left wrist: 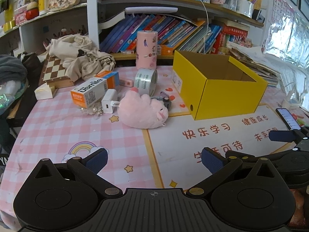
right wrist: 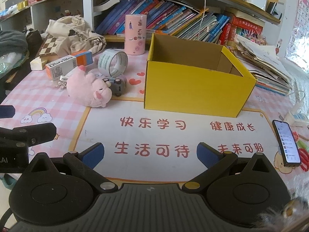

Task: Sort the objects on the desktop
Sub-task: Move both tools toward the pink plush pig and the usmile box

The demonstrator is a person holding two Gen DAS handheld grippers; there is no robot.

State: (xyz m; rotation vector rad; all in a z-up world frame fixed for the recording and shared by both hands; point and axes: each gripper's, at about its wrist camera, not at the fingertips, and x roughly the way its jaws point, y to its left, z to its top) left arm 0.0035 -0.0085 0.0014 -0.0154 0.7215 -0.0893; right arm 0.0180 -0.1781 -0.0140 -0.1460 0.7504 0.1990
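Note:
An empty yellow cardboard box (left wrist: pixel 227 96) (right wrist: pixel 193 89) stands open on the pink checked desk mat. Left of it lies a cluster: a pink plush pig (left wrist: pixel 143 110) (right wrist: pixel 88 89), a roll of clear tape (left wrist: pixel 145 81) (right wrist: pixel 113 62) on edge, a white-and-orange usmile carton (left wrist: pixel 92 91) (right wrist: pixel 65 63), a white charger (left wrist: pixel 109 101), a small grey toy car (right wrist: pixel 116 86) and a pink cylinder (left wrist: pixel 146 49) (right wrist: pixel 135 34). My left gripper (left wrist: pixel 154 160) is open and empty, well short of the pig. My right gripper (right wrist: pixel 150 154) is open and empty over the mat's printed text.
A phone (right wrist: pixel 286 144) (left wrist: pixel 288 118) lies lit at the mat's right edge. A chessboard (left wrist: pixel 55 70), crumpled cloth (left wrist: pixel 81 58) and a tissue block (left wrist: pixel 45 91) sit at the back left. Bookshelves (right wrist: pixel 173 21) line the back; stacked papers (right wrist: pixel 266 65) lie at the right.

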